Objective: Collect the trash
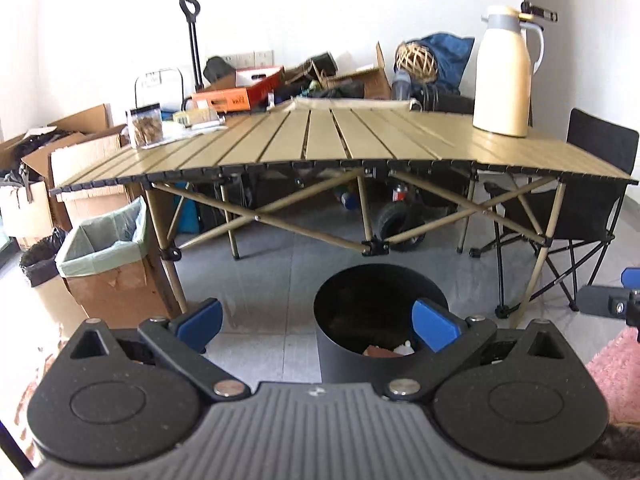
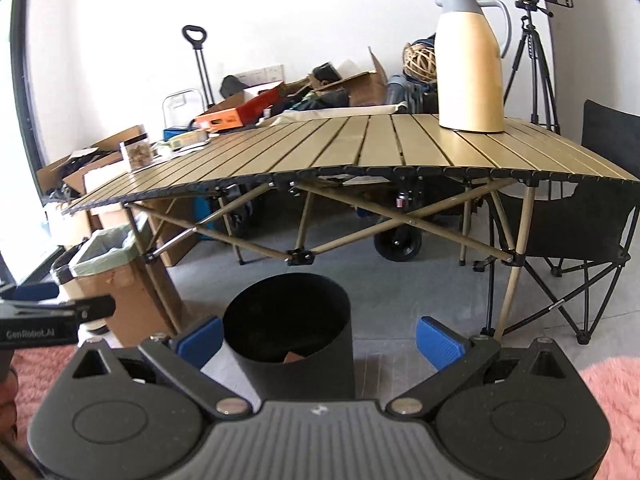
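Observation:
A black round trash bin [image 1: 352, 340] stands on the grey floor in front of the folding table; it also shows in the right wrist view [image 2: 296, 356]. Brown and white scraps of trash [image 1: 386, 350] lie inside it, and a brown piece [image 2: 294, 357] shows in the right wrist view. My left gripper [image 1: 318, 322] is open and empty, above and just before the bin. My right gripper [image 2: 320, 336] is open and empty, its blue pads to either side of the bin. Each gripper shows at the edge of the other's view.
A slatted folding table [image 1: 320, 140] holds a cream thermos jug [image 1: 506, 72] and a clear jar [image 1: 145, 126]. A bag-lined cardboard box [image 1: 104, 264] stands at the left, a black folding chair [image 1: 592, 208] at the right. Pink rug [image 2: 616, 392] lies near me. Clutter fills the back wall.

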A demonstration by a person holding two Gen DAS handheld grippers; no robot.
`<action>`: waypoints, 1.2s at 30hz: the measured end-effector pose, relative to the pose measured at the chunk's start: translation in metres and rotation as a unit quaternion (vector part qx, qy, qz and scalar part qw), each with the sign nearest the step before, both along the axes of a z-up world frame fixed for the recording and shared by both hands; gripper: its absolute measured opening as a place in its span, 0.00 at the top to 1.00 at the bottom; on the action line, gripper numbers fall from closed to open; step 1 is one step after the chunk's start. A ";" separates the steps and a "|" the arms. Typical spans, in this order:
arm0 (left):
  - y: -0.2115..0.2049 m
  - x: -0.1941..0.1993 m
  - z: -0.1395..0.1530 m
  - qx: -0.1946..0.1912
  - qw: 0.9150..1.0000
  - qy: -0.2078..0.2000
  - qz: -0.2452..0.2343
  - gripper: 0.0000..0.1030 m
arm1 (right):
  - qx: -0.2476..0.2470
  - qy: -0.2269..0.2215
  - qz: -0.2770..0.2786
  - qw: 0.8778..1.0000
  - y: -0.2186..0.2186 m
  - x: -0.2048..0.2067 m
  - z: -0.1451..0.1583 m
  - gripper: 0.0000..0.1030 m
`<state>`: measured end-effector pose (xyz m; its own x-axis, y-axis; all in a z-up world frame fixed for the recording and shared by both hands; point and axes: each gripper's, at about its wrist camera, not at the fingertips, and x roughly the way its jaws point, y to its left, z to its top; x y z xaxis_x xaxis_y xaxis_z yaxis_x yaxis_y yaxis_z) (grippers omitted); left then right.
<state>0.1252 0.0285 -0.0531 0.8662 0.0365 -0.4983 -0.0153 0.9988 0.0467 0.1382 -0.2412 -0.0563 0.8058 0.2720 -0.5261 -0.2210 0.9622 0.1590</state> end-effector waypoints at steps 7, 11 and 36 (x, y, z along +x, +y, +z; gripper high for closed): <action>0.004 -0.024 0.003 -0.001 1.000 -0.018 -0.006 0.00 | 0.002 -0.021 0.021 1.000 0.004 -0.025 0.005 0.00; 0.006 -0.028 0.006 -0.008 1.000 -0.025 -0.004 0.00 | 0.000 -0.027 0.022 0.999 0.006 -0.031 0.008 0.00; 0.009 -0.033 0.009 -0.011 0.999 -0.031 -0.003 0.00 | -0.002 -0.035 0.022 0.999 0.008 -0.036 0.013 0.00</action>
<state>0.0926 0.0370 -0.0446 0.8955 0.0214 -0.4445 -0.0118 0.9996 0.0242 0.1021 -0.2334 -0.0435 0.8277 0.3062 -0.4703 -0.2741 0.9519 0.1373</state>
